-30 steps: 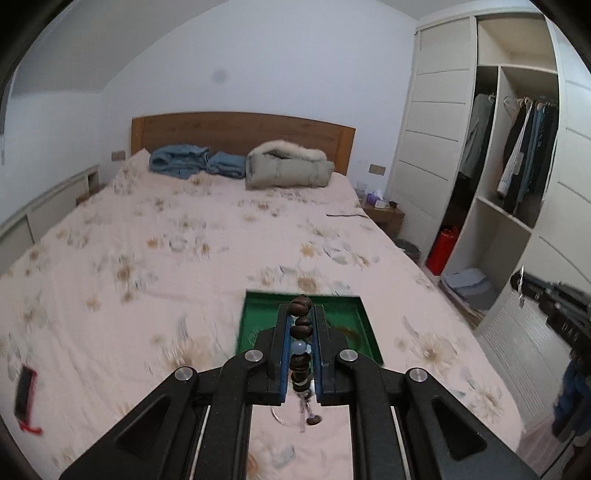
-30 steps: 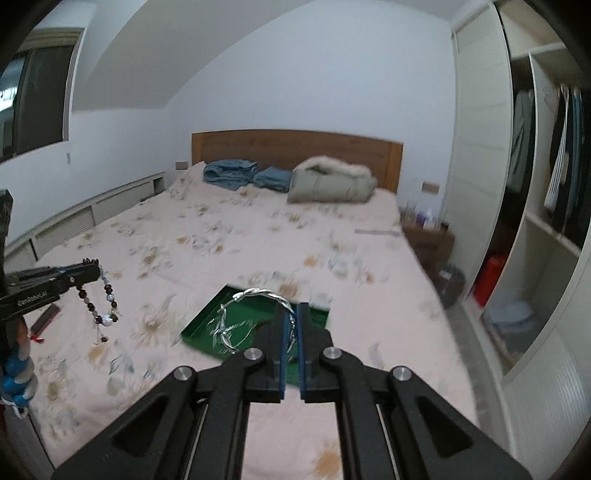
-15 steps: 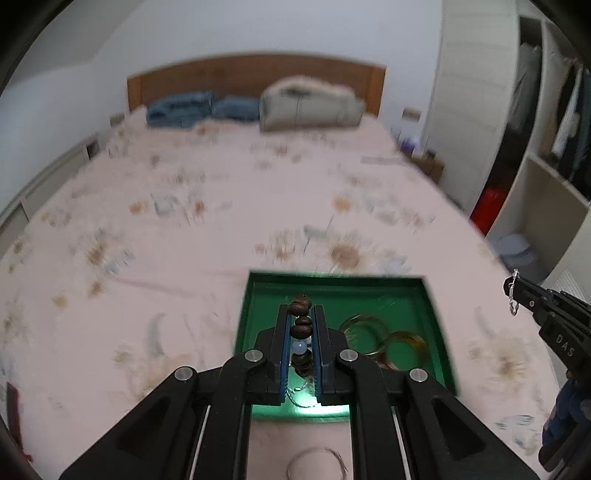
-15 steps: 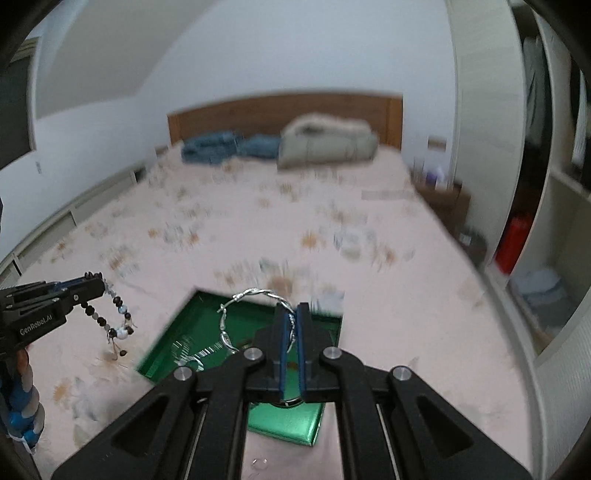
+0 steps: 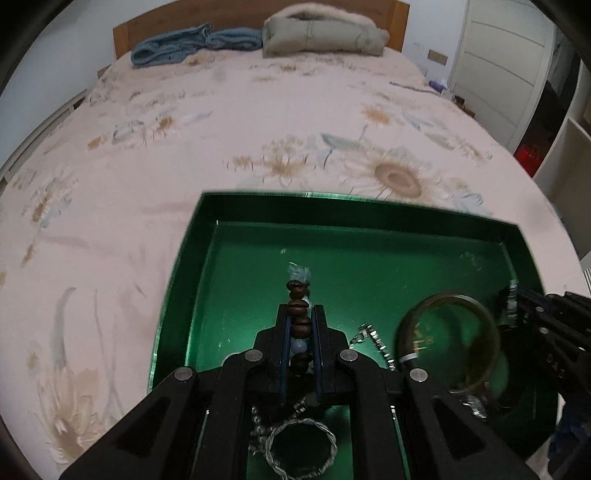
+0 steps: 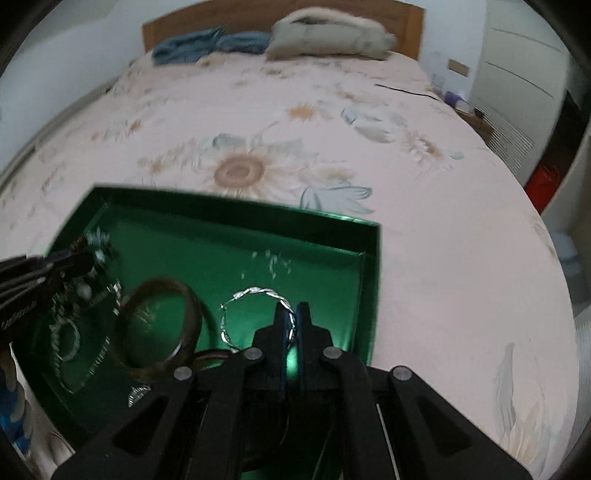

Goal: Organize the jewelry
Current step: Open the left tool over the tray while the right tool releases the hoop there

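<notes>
A green tray (image 5: 236,206) lies on the flowered bedspread; it also shows in the right wrist view (image 6: 229,210). My left gripper (image 5: 300,314) is shut on a brown bead bracelet (image 5: 300,325) low over the tray's left half. My right gripper (image 6: 292,314) is shut on a twisted silver bangle (image 6: 255,291) over the tray's right half. A brown translucent bangle (image 5: 448,339) lies in the tray, seen also in the right wrist view (image 6: 159,328). A silver twisted ring (image 5: 301,446) and a chain (image 5: 373,338) lie in the tray too.
The bed (image 5: 258,122) stretches ahead, with a blue blanket (image 5: 184,42) and a grey folded quilt (image 5: 321,33) at the wooden headboard. A wardrobe (image 5: 506,62) and a red object (image 5: 528,157) stand to the right of the bed.
Both grippers have tilted down and come much closer to the green tray, each still holding its piece. They now hang just above the tray floor.
</notes>
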`<state>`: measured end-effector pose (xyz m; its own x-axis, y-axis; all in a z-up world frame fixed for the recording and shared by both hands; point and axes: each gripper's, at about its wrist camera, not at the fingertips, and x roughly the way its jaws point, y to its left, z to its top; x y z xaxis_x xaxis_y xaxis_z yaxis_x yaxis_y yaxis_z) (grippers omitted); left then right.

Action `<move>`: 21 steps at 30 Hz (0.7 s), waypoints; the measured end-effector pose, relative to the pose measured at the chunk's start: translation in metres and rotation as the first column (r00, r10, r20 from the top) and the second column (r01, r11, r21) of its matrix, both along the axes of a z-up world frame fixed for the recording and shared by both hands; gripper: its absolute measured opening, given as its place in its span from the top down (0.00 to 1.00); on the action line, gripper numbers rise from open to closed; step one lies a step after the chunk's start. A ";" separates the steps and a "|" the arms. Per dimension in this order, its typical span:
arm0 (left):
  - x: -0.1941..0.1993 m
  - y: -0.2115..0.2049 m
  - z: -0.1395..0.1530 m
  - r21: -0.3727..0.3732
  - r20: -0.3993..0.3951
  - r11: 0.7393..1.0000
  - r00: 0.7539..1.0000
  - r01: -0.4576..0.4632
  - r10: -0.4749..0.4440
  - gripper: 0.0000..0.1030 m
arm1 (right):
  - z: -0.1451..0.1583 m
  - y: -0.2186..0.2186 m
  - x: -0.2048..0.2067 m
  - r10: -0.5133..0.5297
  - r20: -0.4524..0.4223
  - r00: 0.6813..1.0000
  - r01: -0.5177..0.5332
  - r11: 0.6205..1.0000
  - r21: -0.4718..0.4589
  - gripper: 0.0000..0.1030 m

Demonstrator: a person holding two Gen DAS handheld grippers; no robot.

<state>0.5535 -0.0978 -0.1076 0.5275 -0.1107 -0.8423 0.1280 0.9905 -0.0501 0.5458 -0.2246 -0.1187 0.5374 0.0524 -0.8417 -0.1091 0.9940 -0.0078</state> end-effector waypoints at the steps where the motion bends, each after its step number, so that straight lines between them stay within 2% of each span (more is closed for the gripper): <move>1: 0.000 -0.001 -0.002 -0.001 -0.002 1.000 1.000 -0.002 0.002 0.90 | -0.001 0.003 0.001 0.012 -0.012 1.000 -0.013 1.000 -0.016 0.96; 7: -0.004 0.000 0.000 0.015 -0.012 1.000 1.000 -0.005 0.006 0.87 | -0.004 0.008 0.002 0.029 -0.043 0.999 -0.031 0.998 -0.063 0.95; 9: -0.005 0.000 0.003 0.001 -0.012 1.000 1.000 0.000 0.000 0.79 | -0.003 0.007 0.000 0.031 -0.044 0.999 -0.034 0.997 -0.062 0.95; 11: -0.010 0.004 0.011 -0.016 0.000 1.000 1.000 -0.004 0.004 0.62 | 0.000 0.004 -0.002 0.022 -0.044 0.999 -0.024 0.998 -0.059 0.94; 12: -0.012 0.005 0.014 -0.023 0.008 1.000 1.000 -0.004 0.004 0.59 | 0.004 0.003 -0.002 0.020 -0.036 0.999 -0.022 0.999 -0.046 0.94; 16: -0.028 0.008 0.041 -0.030 0.040 1.000 0.999 -0.002 0.003 0.51 | 0.022 0.001 -0.013 0.024 -0.007 1.000 -0.024 1.000 -0.018 0.93; 21: -0.062 0.016 0.081 -0.043 0.097 0.999 0.995 0.001 0.003 0.49 | 0.058 -0.002 -0.038 0.006 0.042 0.999 -0.006 1.000 0.014 0.93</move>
<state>0.4910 -0.0819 -0.0265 0.6067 -0.1453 -0.7815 0.1335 0.9878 -0.0800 0.5081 -0.2267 -0.0609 0.5719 0.0674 -0.8176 -0.1149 0.9934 0.0015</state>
